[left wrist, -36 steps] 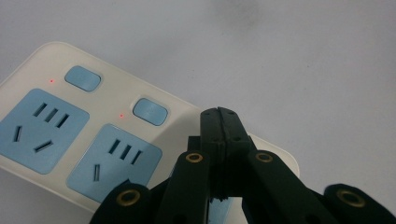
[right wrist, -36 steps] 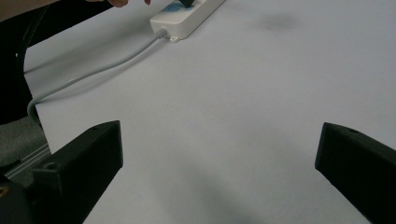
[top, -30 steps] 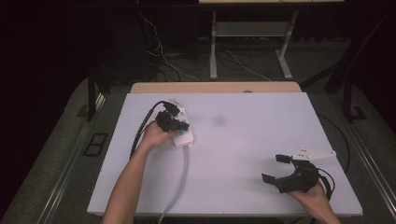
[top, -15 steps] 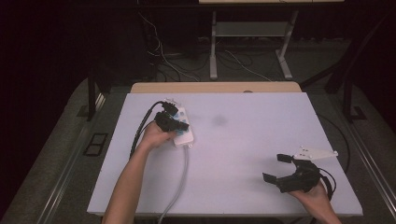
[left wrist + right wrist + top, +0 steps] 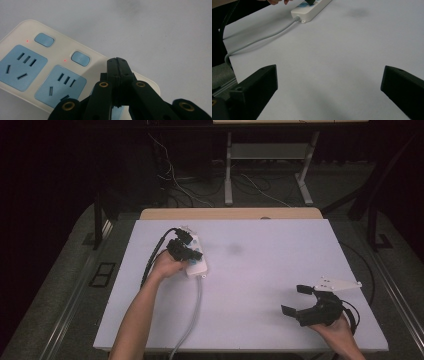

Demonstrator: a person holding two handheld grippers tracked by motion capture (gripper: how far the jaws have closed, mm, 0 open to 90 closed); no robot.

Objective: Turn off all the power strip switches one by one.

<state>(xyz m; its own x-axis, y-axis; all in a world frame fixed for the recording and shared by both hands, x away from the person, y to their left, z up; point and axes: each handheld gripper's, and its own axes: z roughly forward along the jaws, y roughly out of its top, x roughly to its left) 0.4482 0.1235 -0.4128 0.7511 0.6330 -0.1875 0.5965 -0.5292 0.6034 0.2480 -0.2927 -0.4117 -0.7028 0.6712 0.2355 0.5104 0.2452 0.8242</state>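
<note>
Left gripper point(image 5: 117, 61): jaws pressed together, nothing between them, tips over the white plastic power strip point(image 5: 47, 72) at the table's left rear. In the left gripper view: two blue sockets, two blue switches, two red lamps lit. Right gripper point(image 5: 299, 300): jaws wide apart, empty, near the white table point(image 5: 280, 270)'s front right.

The left gripper point(image 5: 184, 251) sits left of centre in the high view, its jaws pressed together, tips pointing down; its forearm point(image 5: 137, 320) rises from the bottom edge. The right gripper point(image 5: 299, 301), lower right, has its jaws spread wide, held in the right hand point(image 5: 336, 330).
</note>
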